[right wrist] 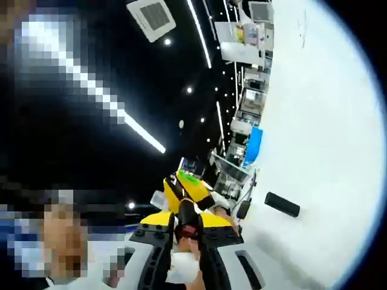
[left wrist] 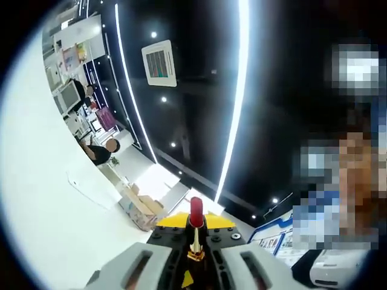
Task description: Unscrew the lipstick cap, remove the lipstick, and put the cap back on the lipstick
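Overhead, ceiling lights are glowing while the left gripper (left wrist: 195,241) is pinching the lipstick (left wrist: 196,212) and the right gripper (right wrist: 188,232), fingers pinching the cap (right wrist: 186,212), should be lining up squarely before recapping.

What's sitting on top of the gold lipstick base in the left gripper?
The extended red lipstick bullet stands uncapped on the gold base, which the left gripper clamps. The jaws hide the base's lower part.

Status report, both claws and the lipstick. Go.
Left claw shut on lipstick, red bullet exposed, cap off. Right claw shut on a dark piece, likely the cap; not certain. Another black cylinder lies on the white table. Nothing between claws.
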Motion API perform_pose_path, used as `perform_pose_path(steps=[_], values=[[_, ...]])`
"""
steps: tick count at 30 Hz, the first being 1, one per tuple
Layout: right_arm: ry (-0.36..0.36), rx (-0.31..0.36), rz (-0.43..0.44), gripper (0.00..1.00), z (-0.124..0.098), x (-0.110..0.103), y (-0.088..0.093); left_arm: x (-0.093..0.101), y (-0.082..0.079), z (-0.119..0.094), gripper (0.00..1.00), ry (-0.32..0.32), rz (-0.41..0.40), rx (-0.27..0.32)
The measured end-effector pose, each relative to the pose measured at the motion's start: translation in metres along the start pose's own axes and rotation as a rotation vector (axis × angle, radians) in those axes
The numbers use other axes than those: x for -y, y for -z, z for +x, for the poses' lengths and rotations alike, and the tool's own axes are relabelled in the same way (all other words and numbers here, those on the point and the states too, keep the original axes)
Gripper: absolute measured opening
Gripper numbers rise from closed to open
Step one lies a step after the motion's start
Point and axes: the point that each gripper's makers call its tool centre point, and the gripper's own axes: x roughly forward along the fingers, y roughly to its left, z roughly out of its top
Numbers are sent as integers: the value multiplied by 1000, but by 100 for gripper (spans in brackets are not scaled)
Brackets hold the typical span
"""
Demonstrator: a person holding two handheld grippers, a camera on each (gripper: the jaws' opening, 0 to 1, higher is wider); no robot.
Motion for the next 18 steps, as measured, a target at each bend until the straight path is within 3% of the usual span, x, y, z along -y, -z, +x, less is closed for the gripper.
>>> perform_pose_path(steps=[6, 10, 13, 18], values=[[-6, -4, 2, 11, 0, 2, -6, 1, 0, 1, 9, 5, -5, 0], [6, 2, -41, 11, -1, 4, -9, -2, 0, 0, 9, -4, -9, 0], [46, 0, -185, 11, -2, 10, -12, -7, 1, -1, 9, -22, -16, -3], [98, -35, -500, 11, 1, 6, -7, -8, 0, -2, 9, -27, -29, 2]])
